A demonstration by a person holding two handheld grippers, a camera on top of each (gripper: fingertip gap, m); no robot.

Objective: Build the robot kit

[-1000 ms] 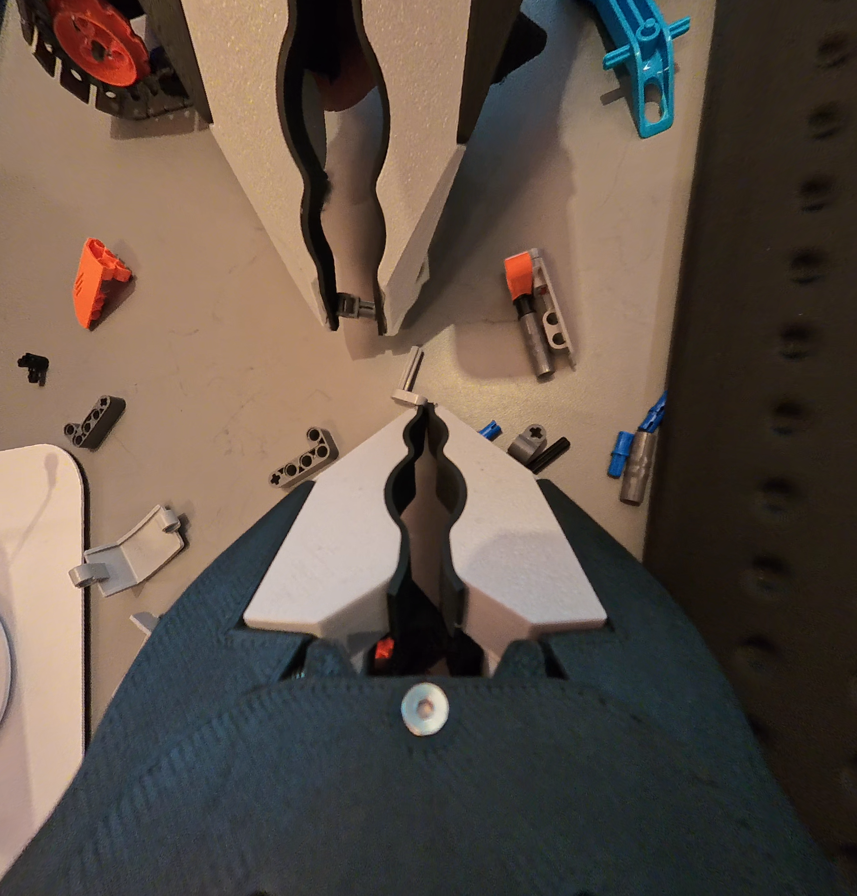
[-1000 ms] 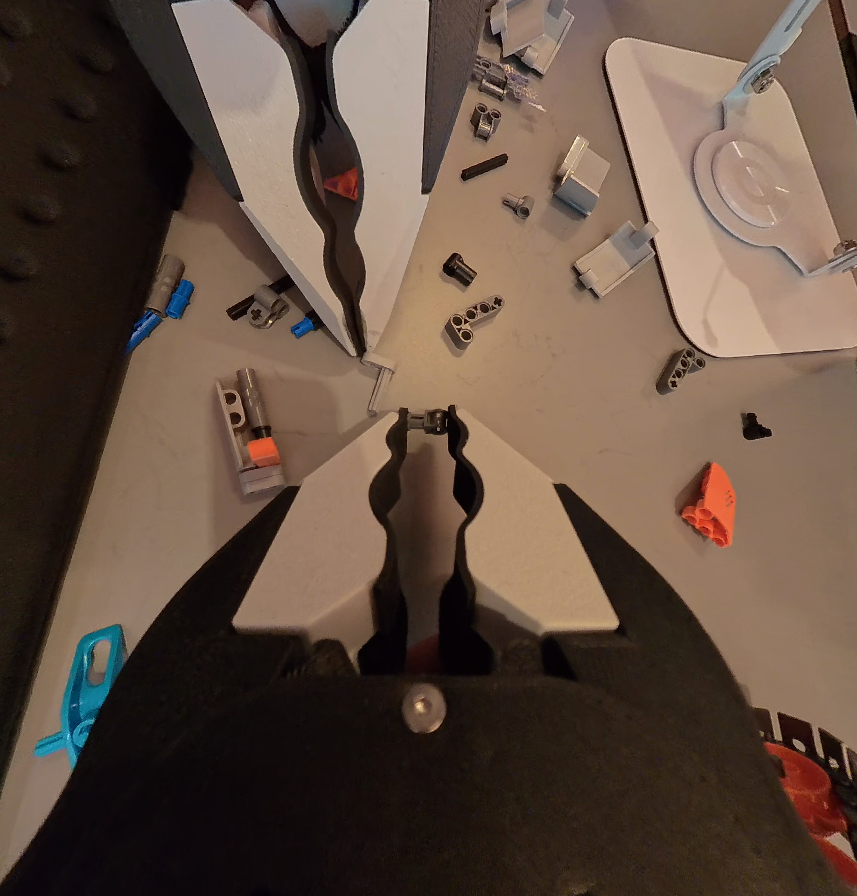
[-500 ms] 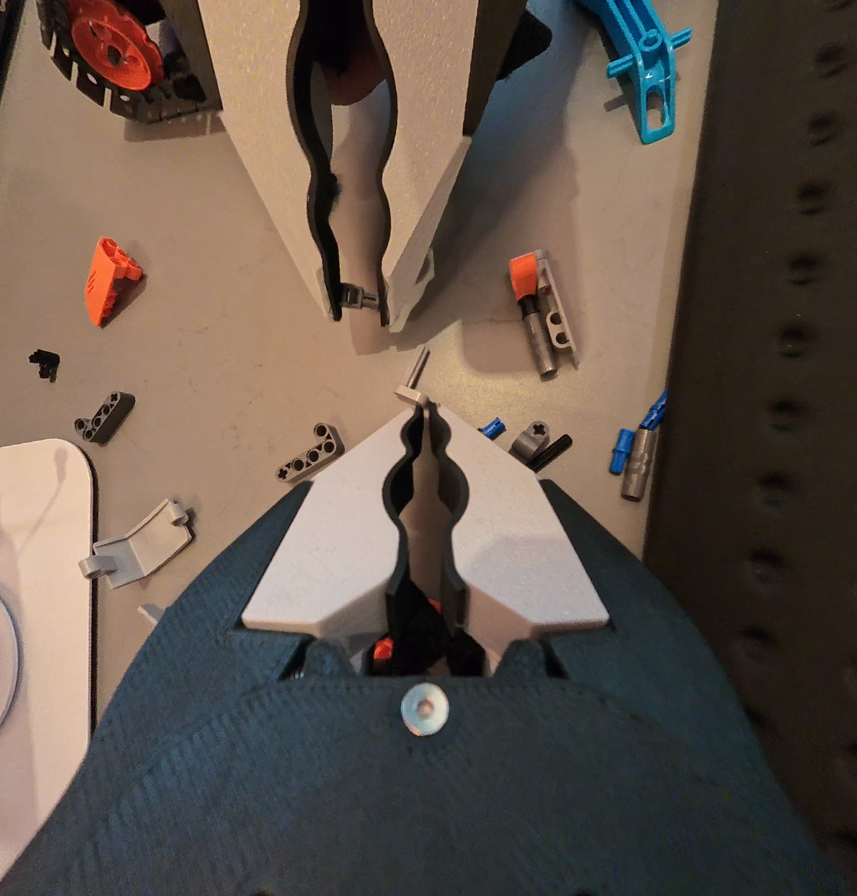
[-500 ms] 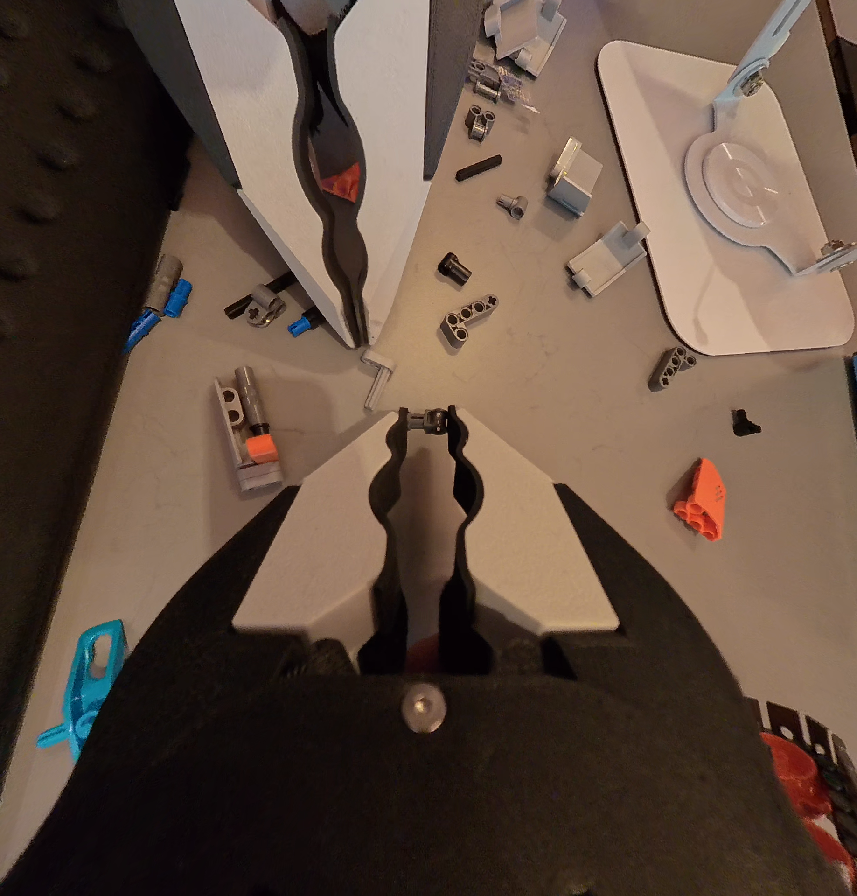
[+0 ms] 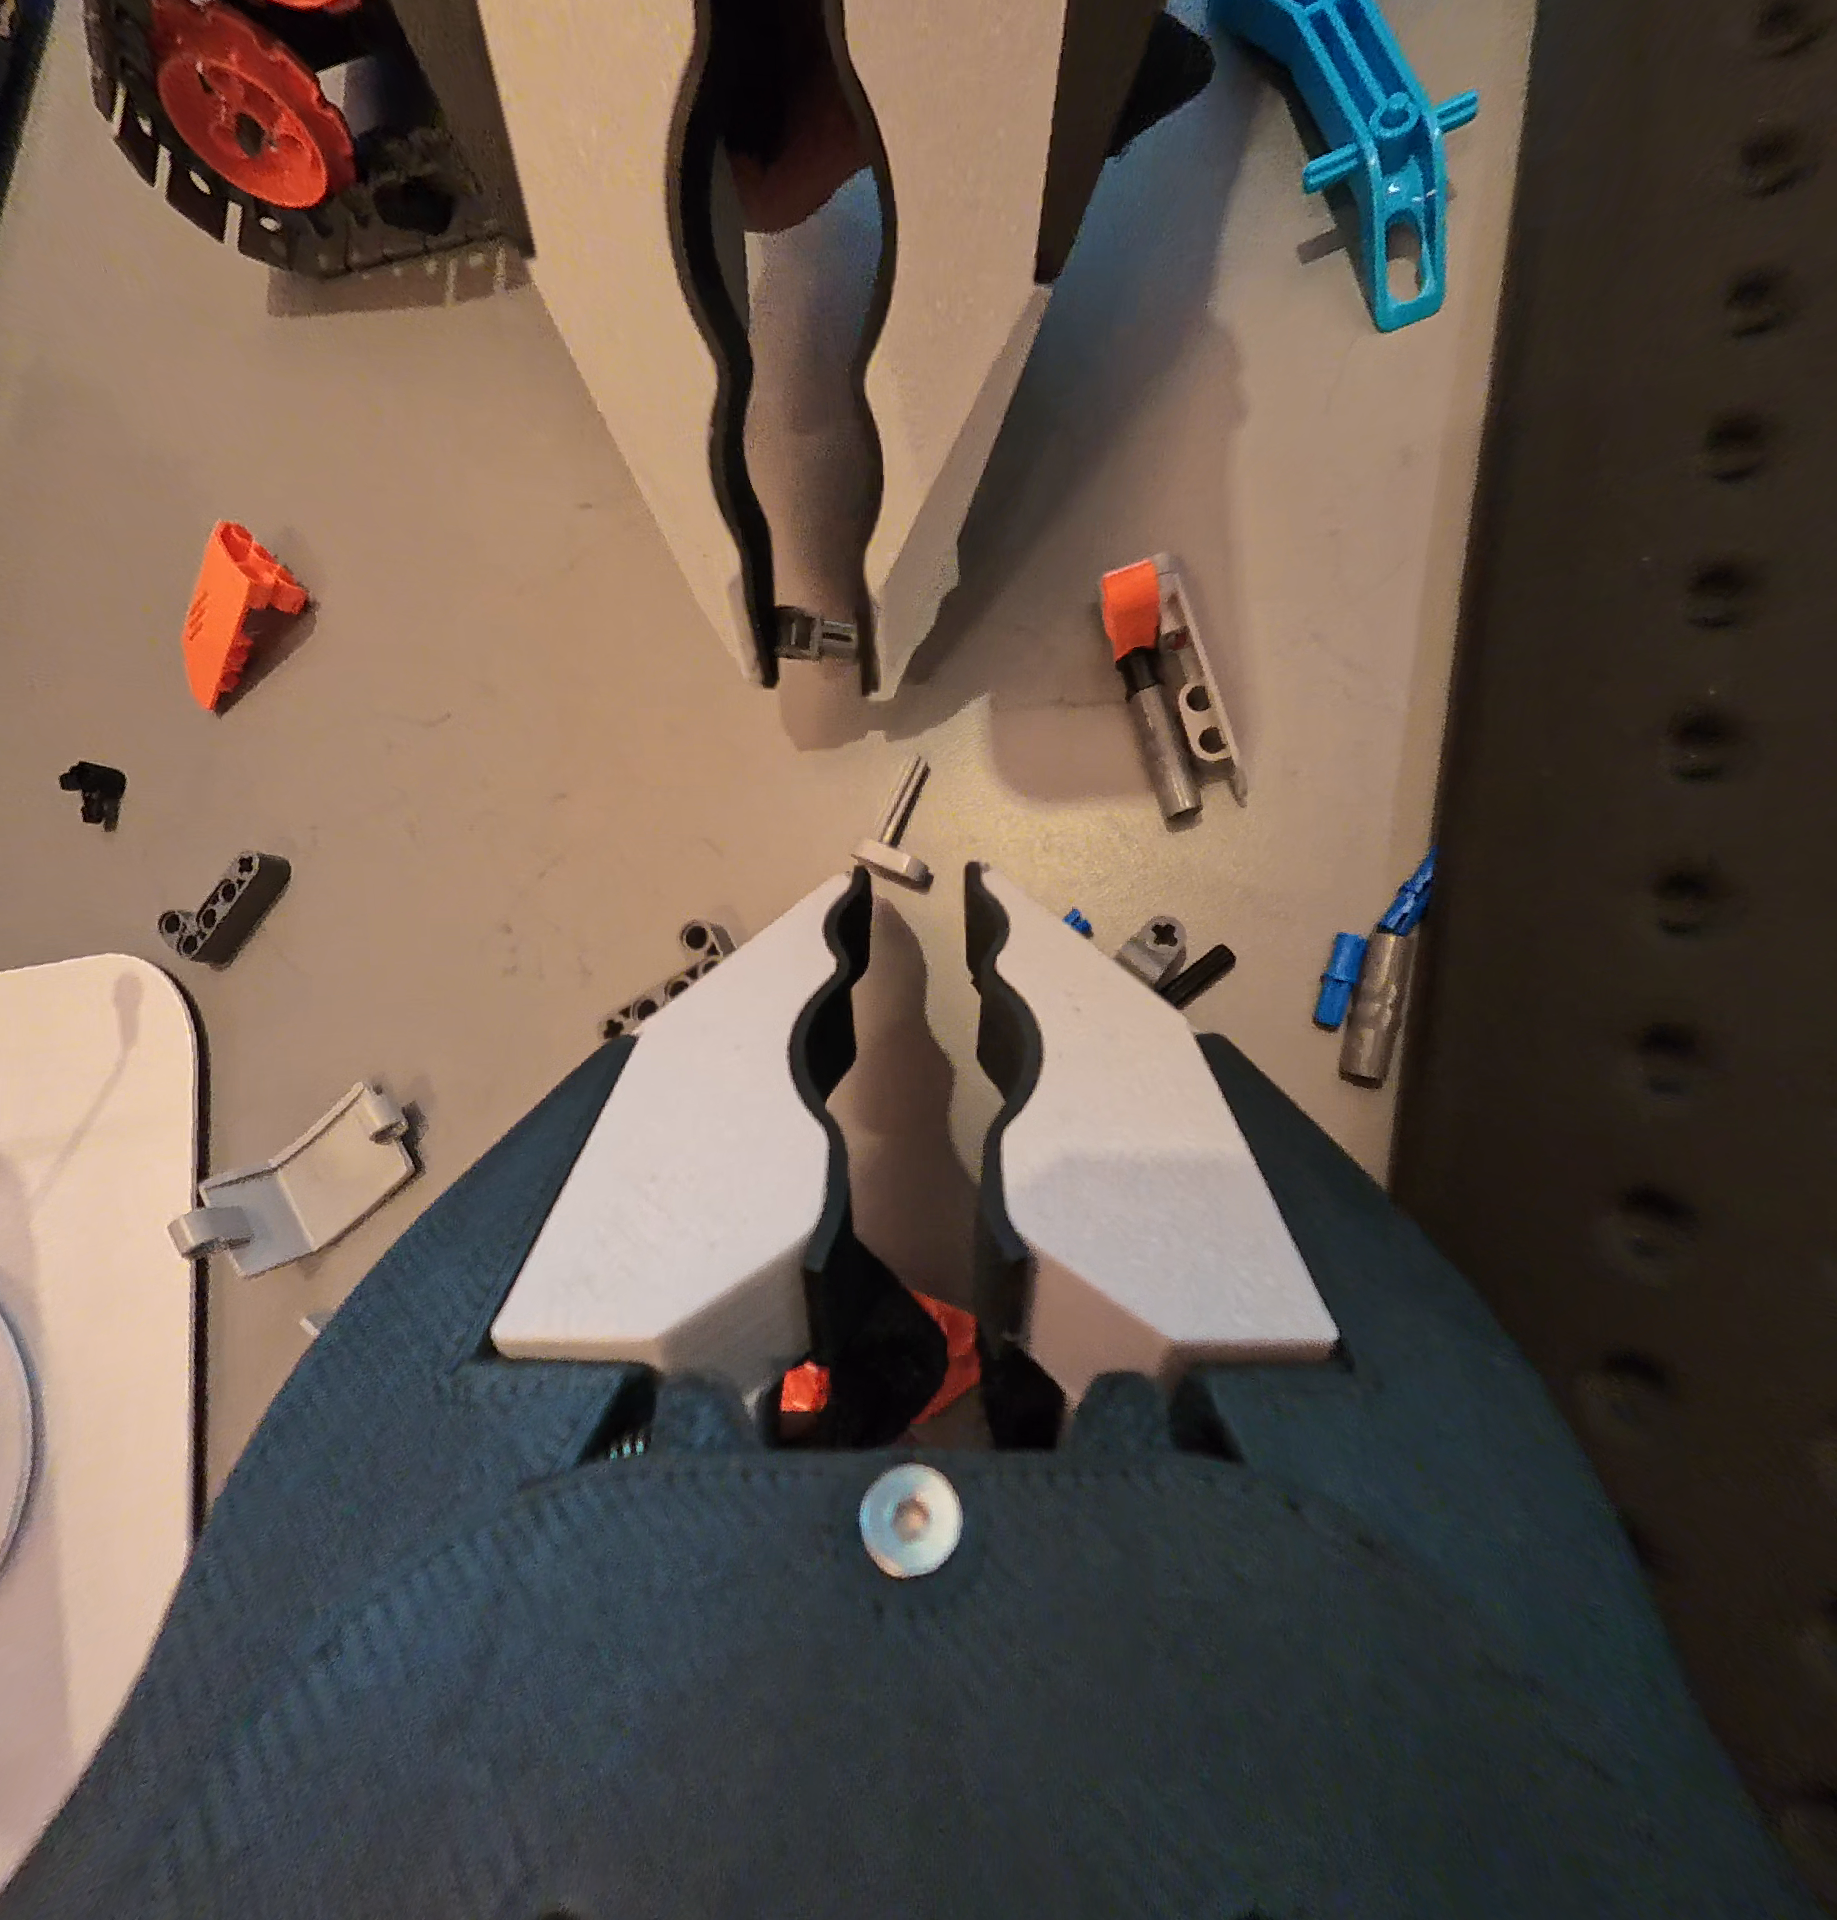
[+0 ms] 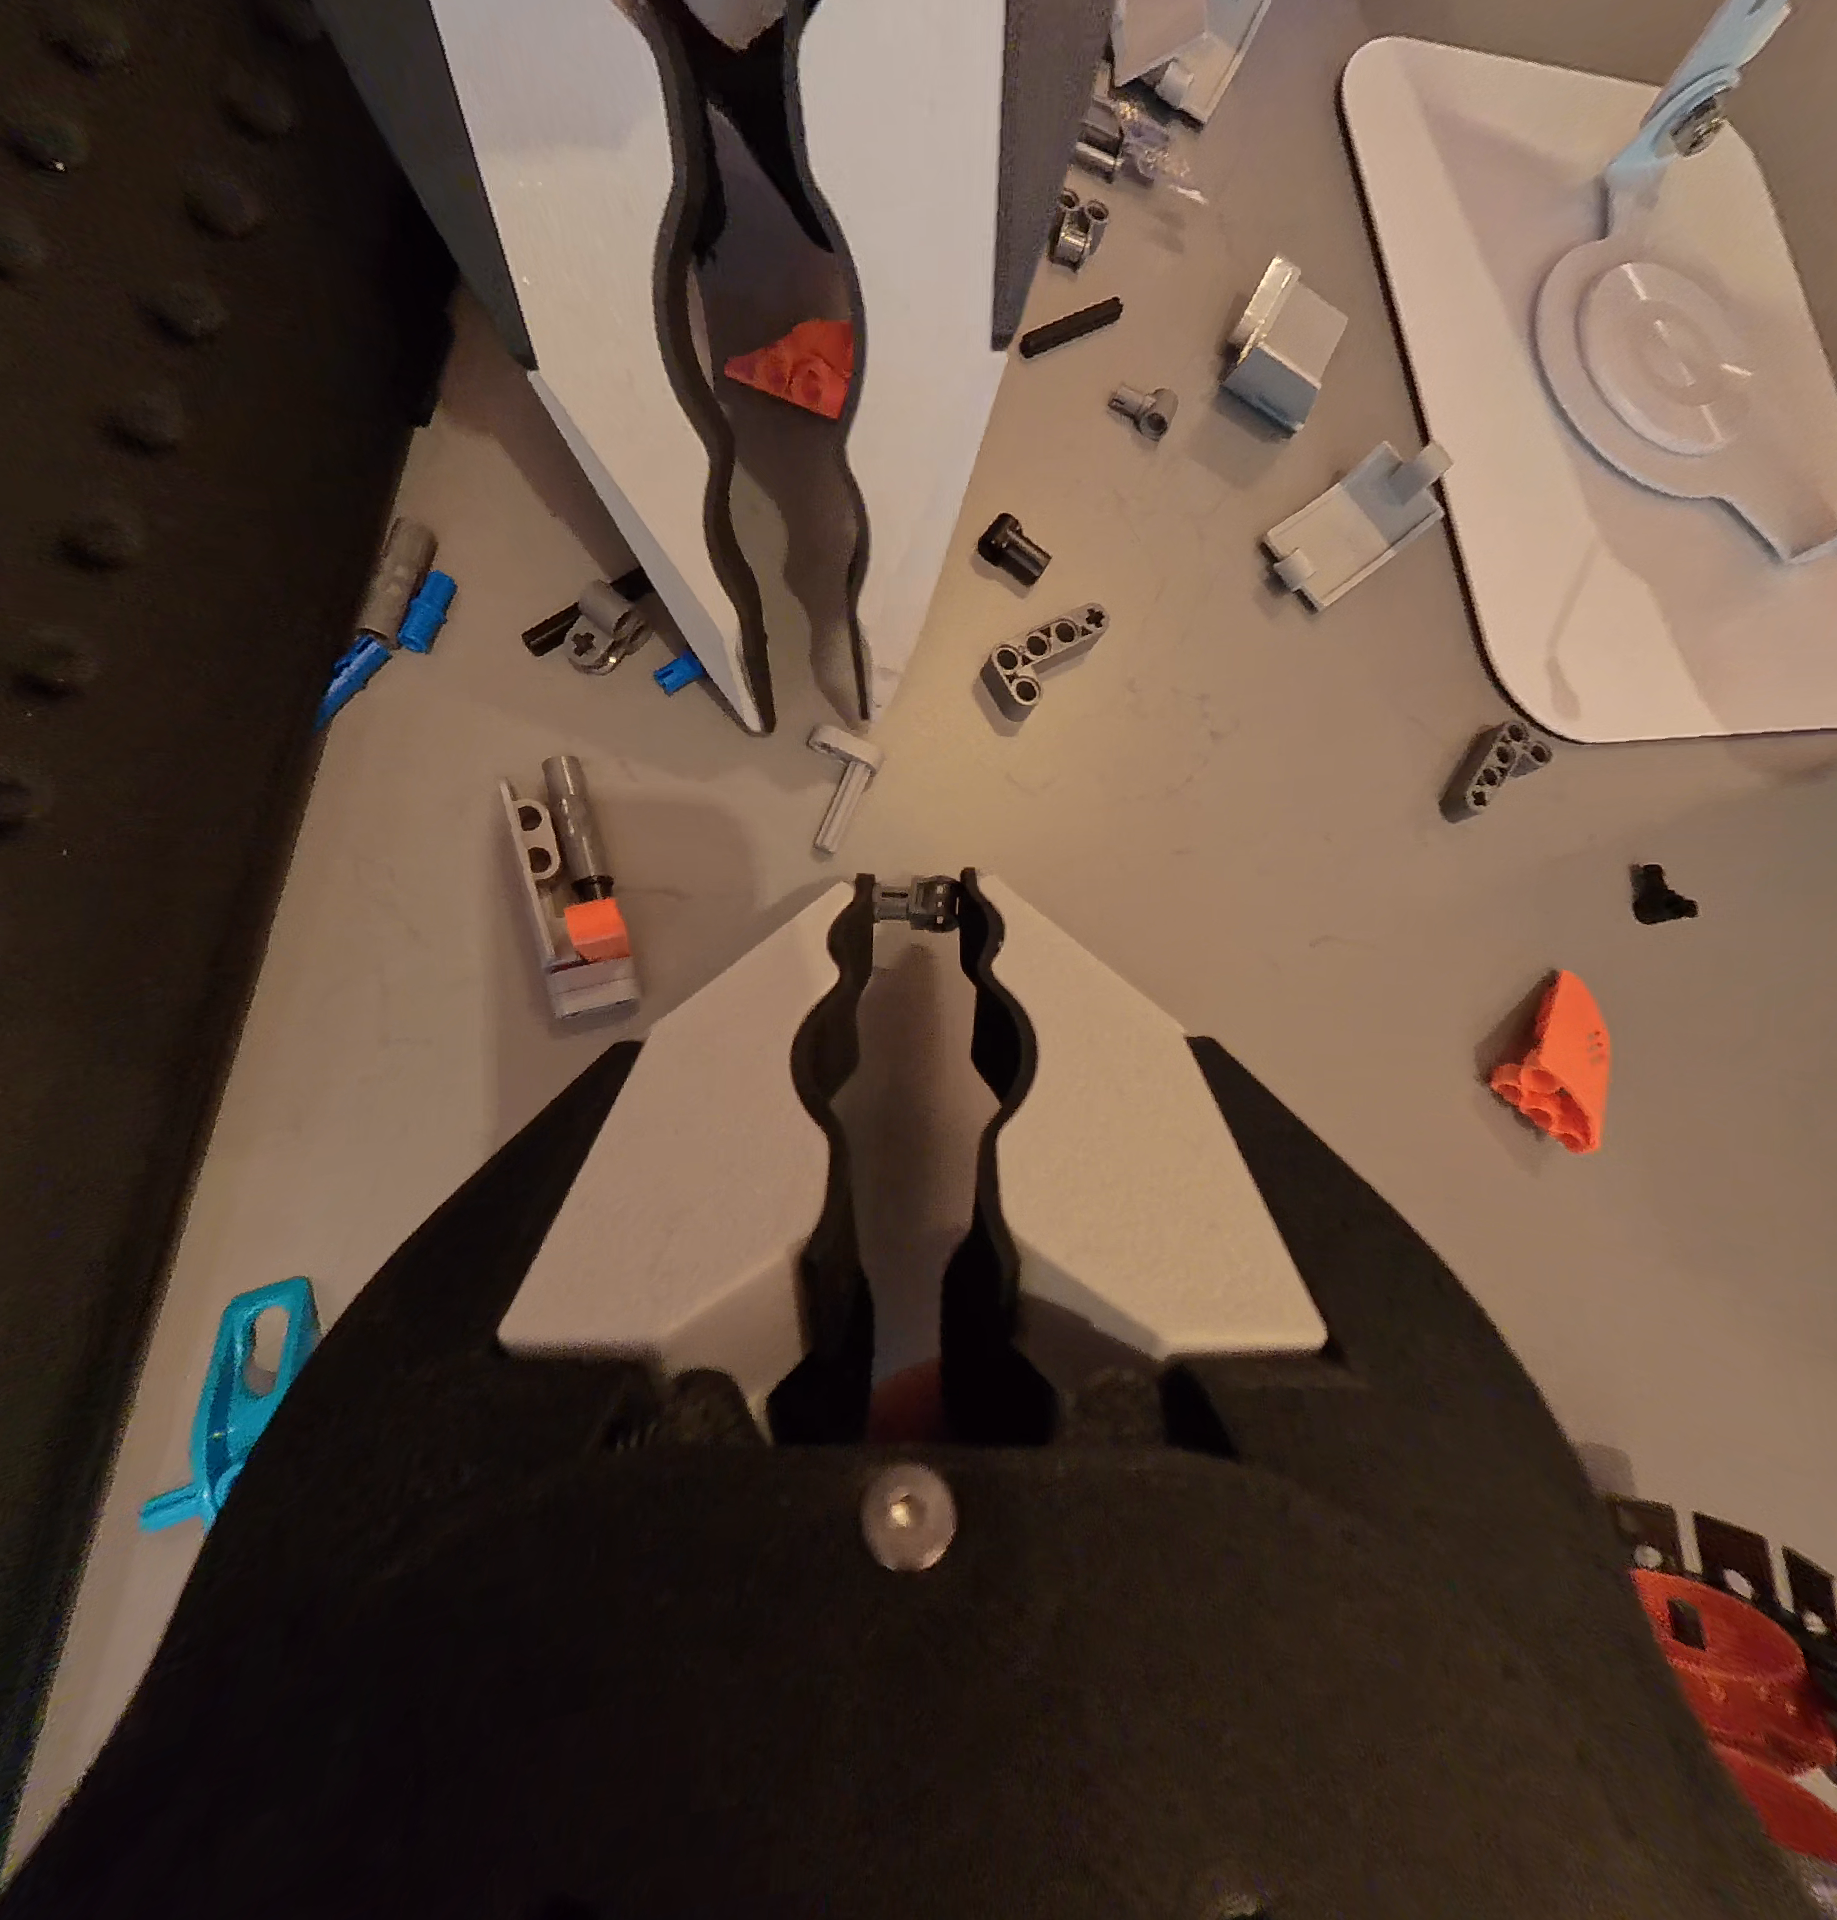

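Observation:
My left gripper [image 5: 916,878] is open and empty, low over the grey table. A light grey axle piece with a flat head [image 5: 893,831] lies on the table just ahead of its left fingertip; it also shows in the right wrist view [image 6: 843,779]. My right gripper [image 6: 911,894] is shut on a small dark grey connector pin [image 6: 909,899], held crosswise between its tips. In the left wrist view the right gripper [image 5: 818,670] faces mine with the pin [image 5: 815,634]. In the right wrist view the left gripper [image 6: 812,712] stands just beyond the axle piece.
Loose parts lie around: an orange wedge [image 5: 233,613], a grey and orange assembly [image 5: 1168,686], grey angled beams [image 6: 1044,649], a cyan piece [image 5: 1381,156], an orange tracked wheel [image 5: 259,114]. A white board [image 6: 1516,468] and a dark studded mat [image 5: 1672,935] flank the table. Tip to tip, the grippers are about 4 cm apart.
My left gripper has opened and let go of the light grey axle piece, which now lies on the table. My right gripper still holds its pin and has drawn back slightly.

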